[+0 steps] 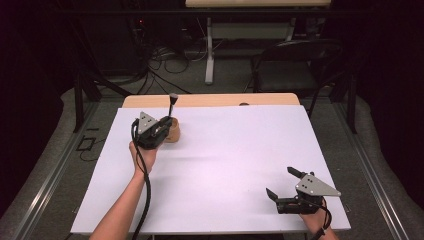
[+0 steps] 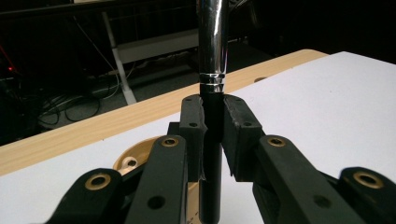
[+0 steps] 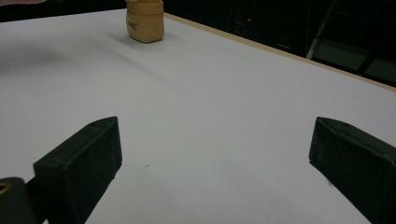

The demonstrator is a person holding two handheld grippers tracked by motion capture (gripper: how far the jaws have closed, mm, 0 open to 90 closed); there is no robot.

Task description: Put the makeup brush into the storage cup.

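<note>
My left gripper [image 1: 166,123] is shut on a slim upright brush [image 1: 172,103] at the table's far left. In the left gripper view the pads [image 2: 192,123] clamp its black handle just below the chrome ferrule of the brush [image 2: 212,51]. A round tan wooden holder [image 1: 173,132] stands under and just beyond the jaws, and the same holder [image 2: 133,157] peeks out below them. Whether the brush's lower end sits inside the holder is hidden. My right gripper [image 1: 281,182] rests low at the near right, open with nothing between its jaws, and the holder [image 3: 145,19] stands far off from it.
A white sheet [image 1: 225,165] covers most of the wooden table [image 1: 215,100], whose bare far edge shows a small dark hole [image 1: 244,104]. Behind the table stand a dark chair [image 1: 295,65], a desk leg [image 1: 209,50] and floor cables [image 1: 165,62].
</note>
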